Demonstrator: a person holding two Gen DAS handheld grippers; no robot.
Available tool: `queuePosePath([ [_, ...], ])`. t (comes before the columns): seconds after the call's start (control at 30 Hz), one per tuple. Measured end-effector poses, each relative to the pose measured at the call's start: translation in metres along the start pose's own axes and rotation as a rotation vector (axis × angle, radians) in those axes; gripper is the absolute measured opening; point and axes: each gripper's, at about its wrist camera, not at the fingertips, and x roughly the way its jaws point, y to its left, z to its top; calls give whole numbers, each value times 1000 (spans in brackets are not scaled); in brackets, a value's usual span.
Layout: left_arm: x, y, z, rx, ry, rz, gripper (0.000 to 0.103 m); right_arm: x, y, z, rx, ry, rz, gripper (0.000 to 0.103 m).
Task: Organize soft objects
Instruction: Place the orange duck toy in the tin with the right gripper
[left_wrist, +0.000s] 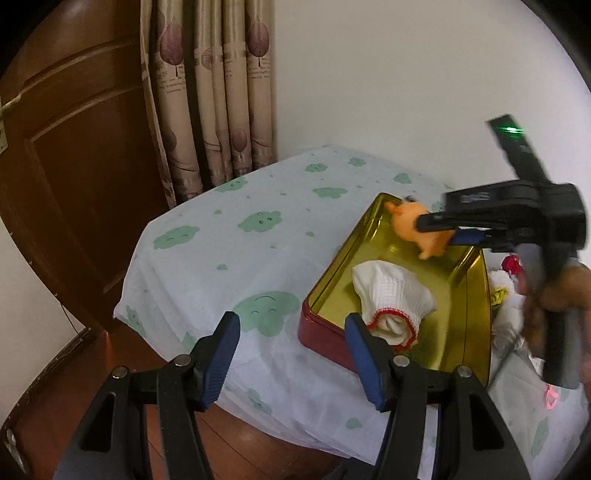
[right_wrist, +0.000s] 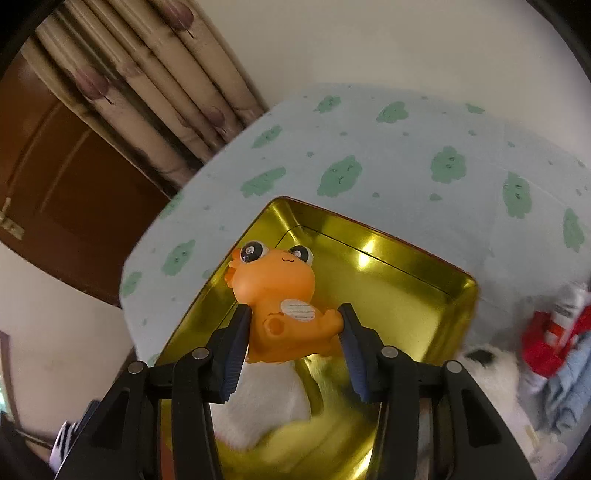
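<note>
Right gripper jaws clamped on unlabelled orange toy.

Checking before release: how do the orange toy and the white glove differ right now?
The orange toy is clamped in the right gripper, above the gold tin; the white glove lies loose on the tin's floor. The toy is a smooth moulded figure; the glove is crumpled knit, red-trimmed. Both are within the tin's outline.

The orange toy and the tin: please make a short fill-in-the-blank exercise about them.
1. The right gripper holds an ____ toy dinosaur.
2. The toy is above a tin whose inside is ____.
3. A ____ glove with red trim lies in the tin.
4. The left gripper holds ____.

Missing words: orange; gold; white; nothing
</note>
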Motion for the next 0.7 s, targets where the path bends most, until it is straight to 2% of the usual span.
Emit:
queuePosePath([
  [0.2, 1, 2, 1, -8, 5, -19, 61, 24, 5, 4, 6, 29, -82, 45],
  [0.43, -3, -5, -1, 25, -17, -2, 61, 27, 24, 7, -50, -4, -155, 50],
  [0.5, -5, -7, -2, 38, -33, 15, 61, 14, 27, 4, -61, -64, -207, 64],
  [0.53, -6, -8, -2, 44, -41, 18, 60, -1, 28, -2, -67, -135, -220, 73],
  [0.6, -8, -11, -3, 54, -50, 19, 61, -34, 25, -17, -67, -273, -202, 80],
  [0.67, -11, -15, -6, 71, -56, 8, 60, -73, 13, -43, -62, -390, -164, 95],
  [0.7, -12, -19, -7, 85, -61, 0, 60, -89, 5, -57, -58, -430, -167, 98],
])
